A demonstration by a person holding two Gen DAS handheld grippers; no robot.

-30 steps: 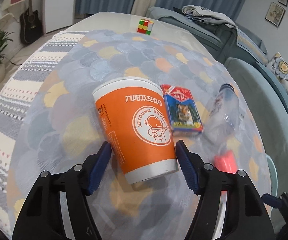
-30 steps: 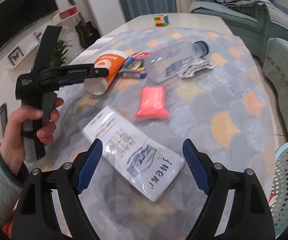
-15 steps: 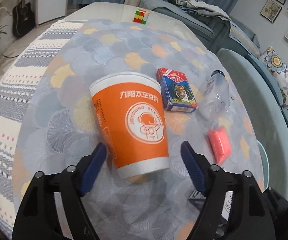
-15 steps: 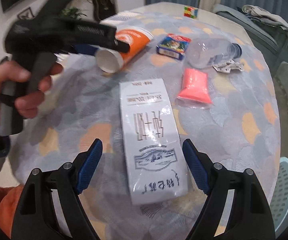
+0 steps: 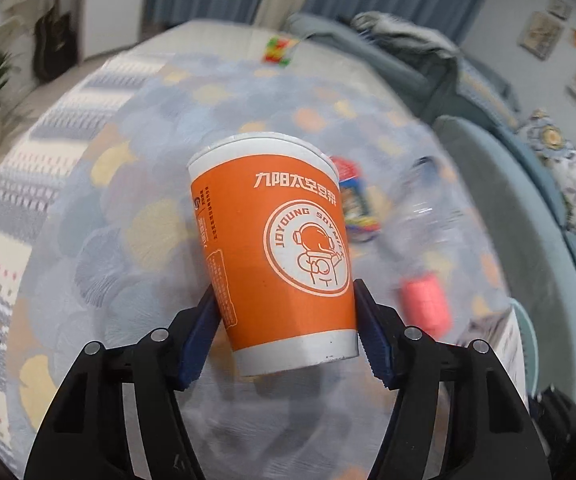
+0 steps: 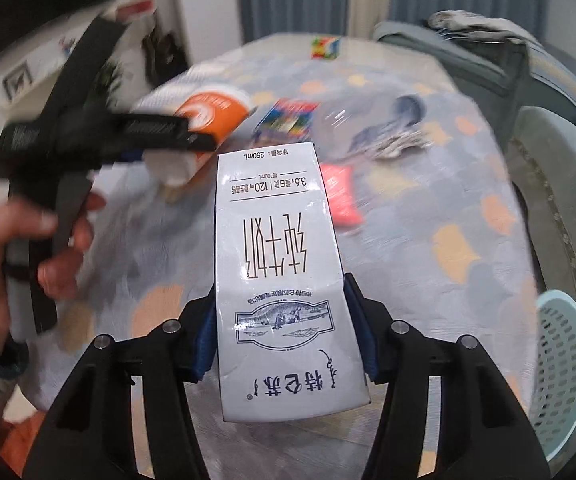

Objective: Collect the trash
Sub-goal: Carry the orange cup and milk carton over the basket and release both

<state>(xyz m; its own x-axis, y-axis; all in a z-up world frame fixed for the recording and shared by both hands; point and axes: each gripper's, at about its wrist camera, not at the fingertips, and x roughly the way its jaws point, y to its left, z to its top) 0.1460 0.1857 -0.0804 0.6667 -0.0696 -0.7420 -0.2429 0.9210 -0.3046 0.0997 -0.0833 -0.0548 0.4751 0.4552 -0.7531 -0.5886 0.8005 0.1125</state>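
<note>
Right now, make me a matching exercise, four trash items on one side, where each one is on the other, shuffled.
Things:
1. orange paper cup
2. white milk carton
3. pink soft packet
4. pale blue perforated plastic basket

Places:
A. between the right gripper jaws
B. beside the table edge, on the right
C. between the left gripper jaws
D. lying on the patterned tablecloth

Pairs: 1-C, 2-A, 3-D, 4-B
</note>
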